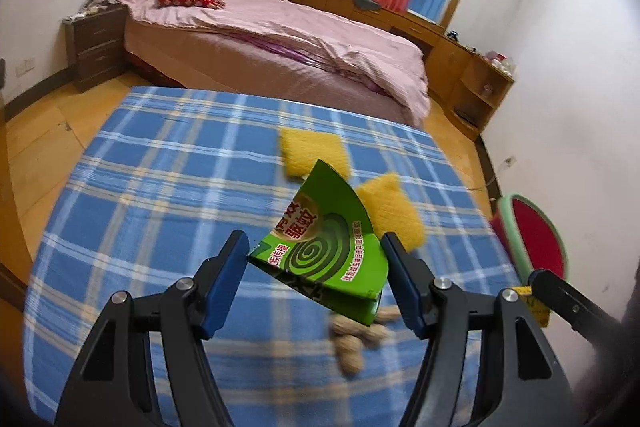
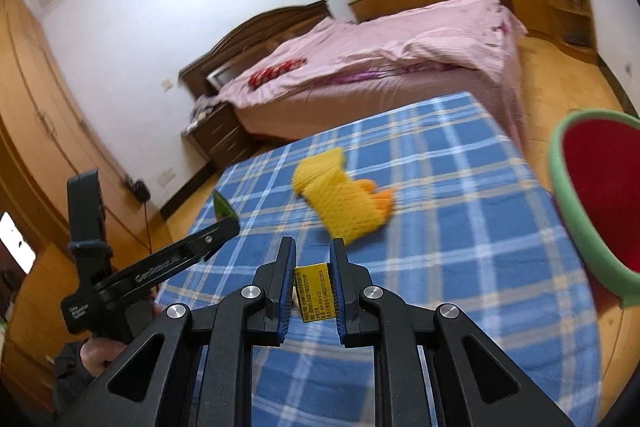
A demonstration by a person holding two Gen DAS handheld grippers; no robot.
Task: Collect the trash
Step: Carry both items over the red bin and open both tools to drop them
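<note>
In the left wrist view my left gripper (image 1: 317,251) is shut on a green mosquito-coil box (image 1: 332,247), held tilted above the blue plaid table (image 1: 160,187). In the right wrist view my right gripper (image 2: 314,251) is shut on a small yellow printed packet (image 2: 313,287). Two yellow foam nets (image 1: 310,149) (image 1: 394,215) lie further out on the cloth, one with orange pieces (image 2: 376,197) beside it. Several peanuts (image 1: 354,337) lie on the cloth under the green box. A red bin with a green rim (image 2: 596,203) stands at the table's right edge.
A bed with pink covers (image 1: 260,27) stands beyond the table, with a dark nightstand (image 1: 96,47) to its left and wooden cabinets (image 1: 460,59) along the far wall. Wooden floor (image 1: 40,139) surrounds the table. A hand (image 2: 100,347) holds the left gripper.
</note>
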